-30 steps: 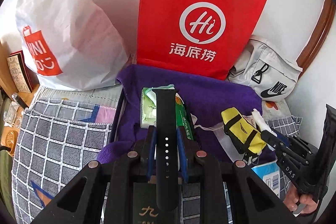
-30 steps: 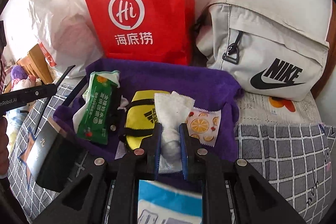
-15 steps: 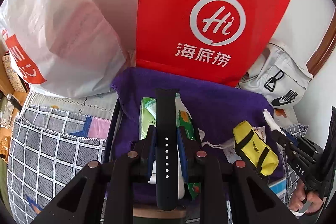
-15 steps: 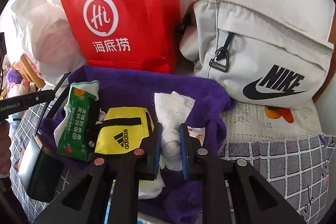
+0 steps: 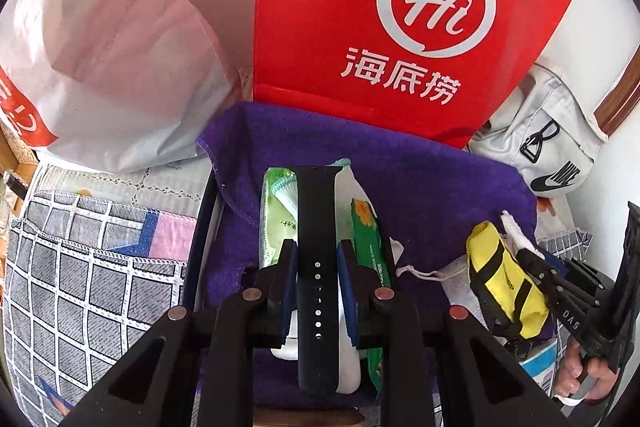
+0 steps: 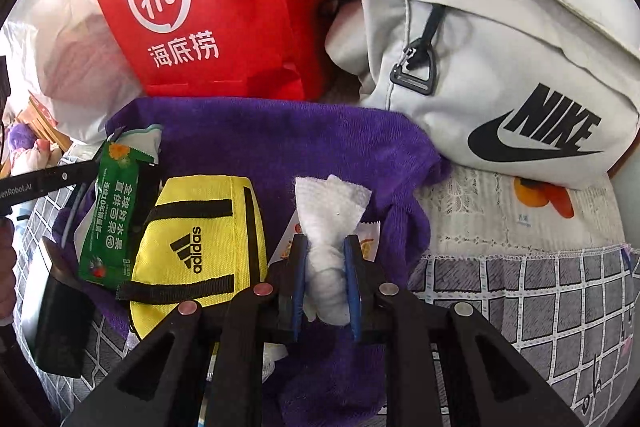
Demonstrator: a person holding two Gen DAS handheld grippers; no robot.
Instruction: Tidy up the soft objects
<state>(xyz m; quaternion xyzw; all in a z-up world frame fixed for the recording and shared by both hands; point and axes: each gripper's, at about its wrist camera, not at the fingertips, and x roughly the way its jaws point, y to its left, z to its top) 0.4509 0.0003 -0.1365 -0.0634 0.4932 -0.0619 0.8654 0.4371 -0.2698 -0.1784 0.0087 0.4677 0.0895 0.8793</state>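
Fingers of your left gripper (image 5: 318,269) sit clamped on a black perforated rubber watch strap (image 5: 316,239), which runs lengthwise between the blue pads and sticks out past the tips. Under the strap lies a pale green wet-wipe packet (image 5: 276,219) and a darker green snack sachet (image 5: 366,239), both resting on the purple terry towel (image 5: 420,179). A red paper shopping bag with a white "Hi" logo (image 5: 400,19) stands upright behind the towel, a white plastic bag (image 5: 120,67) to its left and a light grey Nike pouch (image 5: 552,155) to its right. At the right edge you see your other hand (image 5: 584,375) on its gripper handle, just beside a small yellow Adidas pouch (image 5: 504,287).

From the right wrist, your right gripper (image 6: 326,267) is pinched shut on a twisted wad of white tissue (image 6: 326,227), whose loose end fans out above the fingertips. The tissue hangs over the purple towel (image 6: 280,139), near its right side, with the yellow pouch (image 6: 200,239) immediately to the left and the green sachet (image 6: 114,211) beyond that. The grey Nike pouch (image 6: 500,67) fills the upper right, leaning by the red bag (image 6: 208,7). A grey-and-white checked cloth (image 6: 520,299) covers the surface at lower right.
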